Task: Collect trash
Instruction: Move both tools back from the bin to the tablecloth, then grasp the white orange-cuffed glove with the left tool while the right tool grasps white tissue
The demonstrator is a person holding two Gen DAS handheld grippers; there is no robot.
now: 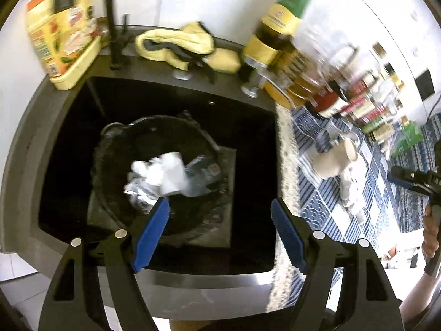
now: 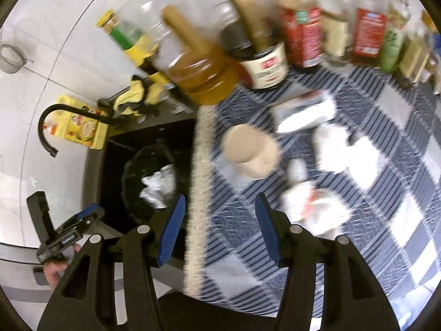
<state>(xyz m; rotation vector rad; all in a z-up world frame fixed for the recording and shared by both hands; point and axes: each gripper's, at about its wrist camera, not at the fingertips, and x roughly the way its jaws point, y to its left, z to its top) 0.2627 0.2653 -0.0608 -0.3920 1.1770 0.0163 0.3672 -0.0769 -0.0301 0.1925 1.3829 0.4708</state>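
Left hand-held gripper [image 1: 220,231]: jaws spread wide, nothing between the blue pads; it hangs over the black sink [image 1: 248,149].
Right hand-held gripper [image 2: 219,233]: jaws wide apart and empty, straddling the lace edge of the tablecloth [image 2: 201,193], one finger over the sink side, the other over the cloth.
Trash already collected: crumpled white paper and foil [image 1: 160,176] lies inside the black bin [image 1: 110,165] standing in the sink; the right wrist view sees the same wad [image 2: 158,184] from the side, half hidden by the bin wall.
Trash on the desk: only the right wrist view shows the white crumpled papers [image 2: 344,151] and a wrapper with red print [image 2: 317,209] on the blue checked cloth [image 2: 386,248], heavily blurred.
Paper cup [image 2: 250,151]: lies tipped on the cloth near the sink edge; the left wrist view shows it too [image 1: 336,162], with a pale crumpled piece [image 1: 351,193] just beside it.
Sink rim, left view: yellow cloth [image 1: 176,44], yellow carton [image 1: 63,33], black faucet stem [image 1: 113,22].
Back of desk: a row of bottles and jars [image 2: 303,35], the oil bottle [image 2: 201,74] nearest the sink.
Cross-sightings: each view catches the other gripper, at the right edge [image 1: 413,179] and lower left [image 2: 69,234].
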